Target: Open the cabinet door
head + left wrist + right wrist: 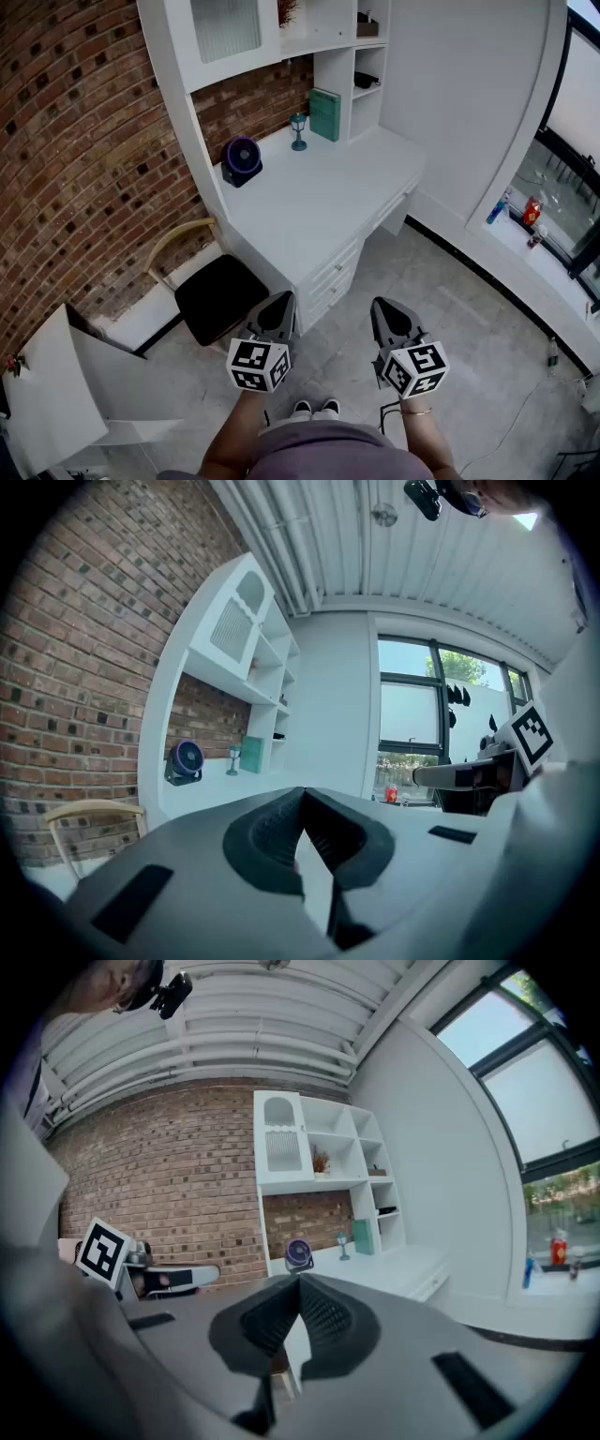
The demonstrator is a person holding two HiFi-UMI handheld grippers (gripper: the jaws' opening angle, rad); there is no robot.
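a: where is the cabinet door (225, 26) now?

b: it is high on the white shelf unit (330, 56), at the left end, above the desk (319, 202). it has a ribbed pane and an arched top, and it looks closed, flat with its frame.

a: and the two tongs?

b: both are far from it. the left gripper (284, 298) and the right gripper (379, 306) are held low in front of the person, side by side and over the floor (450, 309), just before the desk drawers (336, 274). both point forward and nearly level.

a: are they gripping something?

b: no. in the left gripper view the jaws meet at the tips and nothing is between them. the right gripper view shows the same: jaws together, empty.

a: what stands on the desk?

b: a purple fan (243, 157) near the brick wall (75, 141), then a small lantern (298, 131), then a green book (325, 114) that leans upright beside the open shelves.

a: anything else near the person?

b: a chair (220, 295) with a black seat stands at the left of the desk, close to the left gripper. the person's shoes (314, 409) show between the two arms.
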